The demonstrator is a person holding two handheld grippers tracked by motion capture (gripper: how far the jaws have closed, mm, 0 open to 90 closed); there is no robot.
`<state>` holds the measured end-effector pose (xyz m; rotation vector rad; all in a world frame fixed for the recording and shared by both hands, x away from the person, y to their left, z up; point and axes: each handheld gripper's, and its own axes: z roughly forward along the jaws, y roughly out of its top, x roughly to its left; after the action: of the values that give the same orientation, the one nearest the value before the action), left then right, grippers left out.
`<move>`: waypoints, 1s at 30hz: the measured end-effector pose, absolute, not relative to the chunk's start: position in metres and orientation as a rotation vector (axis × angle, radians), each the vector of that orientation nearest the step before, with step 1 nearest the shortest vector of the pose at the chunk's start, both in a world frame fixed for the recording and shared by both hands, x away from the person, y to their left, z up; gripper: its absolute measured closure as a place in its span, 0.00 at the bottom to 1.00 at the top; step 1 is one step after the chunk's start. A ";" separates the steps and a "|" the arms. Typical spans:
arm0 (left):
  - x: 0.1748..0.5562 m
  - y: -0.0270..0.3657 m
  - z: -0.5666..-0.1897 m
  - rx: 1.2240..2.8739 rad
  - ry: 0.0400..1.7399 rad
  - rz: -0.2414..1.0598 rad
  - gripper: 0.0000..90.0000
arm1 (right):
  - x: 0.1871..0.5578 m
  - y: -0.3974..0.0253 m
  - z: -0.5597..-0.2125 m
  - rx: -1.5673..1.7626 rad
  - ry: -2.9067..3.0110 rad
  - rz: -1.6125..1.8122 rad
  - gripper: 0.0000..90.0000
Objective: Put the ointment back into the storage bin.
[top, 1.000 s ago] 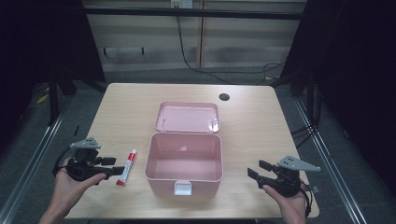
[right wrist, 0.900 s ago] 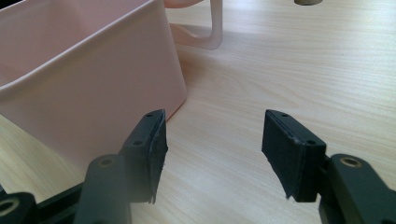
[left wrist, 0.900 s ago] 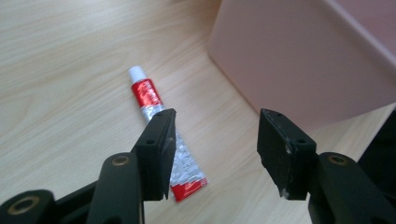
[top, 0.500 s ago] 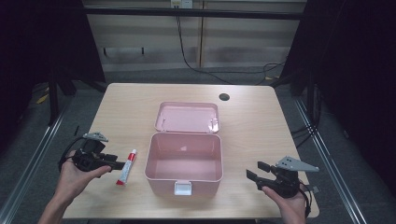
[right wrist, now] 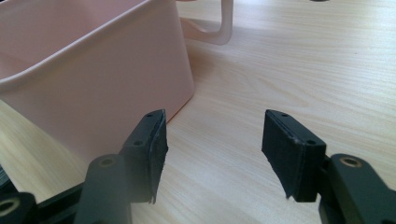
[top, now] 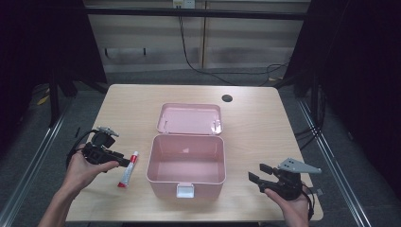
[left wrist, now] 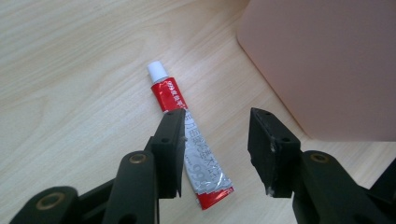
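Note:
A red and silver tube [top: 128, 169] with a white cap lies flat on the table, left of an open pink box [top: 186, 161]. The box's lid [top: 190, 119] is swung back flat behind it, and its inside looks empty. My left gripper [top: 124, 162] is open just above the tube; in the left gripper view the tube [left wrist: 188, 138] runs under the left jaw of my left gripper [left wrist: 215, 151], not held. My right gripper [top: 257, 173] hovers open to the right of the box, and in the right gripper view nothing lies between the jaws of that gripper [right wrist: 212, 149], with the box wall [right wrist: 88, 88] at the left.
The wooden table [top: 255, 127] has a dark round hole [top: 227, 98] near its far right corner. A white latch [top: 185, 190] sits on the box's front. Dark floor and metal rails surround the table, with cables behind.
My left gripper has moved forward and right, up to the tube. The right gripper has hardly moved.

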<state>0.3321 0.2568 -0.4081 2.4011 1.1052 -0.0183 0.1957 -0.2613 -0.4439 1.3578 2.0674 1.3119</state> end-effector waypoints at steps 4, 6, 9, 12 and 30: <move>0.338 0.253 -0.415 2.435 1.141 -0.055 0.63 | 0.195 -0.262 -0.444 1.355 2.070 1.314 0.45; 0.340 0.250 -0.418 2.465 1.152 -0.046 0.65 | 0.194 -0.262 -0.444 1.353 2.074 1.315 0.45; 0.343 0.248 -0.420 2.470 1.181 -0.072 0.70 | 0.195 -0.262 -0.444 1.351 2.080 1.316 0.45; 0.346 0.248 -0.422 2.479 1.197 -0.070 0.66 | 0.195 -0.261 -0.445 1.350 2.086 1.311 0.45; 0.360 0.240 -0.449 2.575 1.245 -0.150 0.61 | 0.197 -0.259 -0.447 1.357 2.118 1.312 0.42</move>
<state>0.3597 0.2396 -0.4494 2.5752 1.2448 -0.1505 0.1966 -0.2593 -0.4468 1.3566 2.1179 1.3117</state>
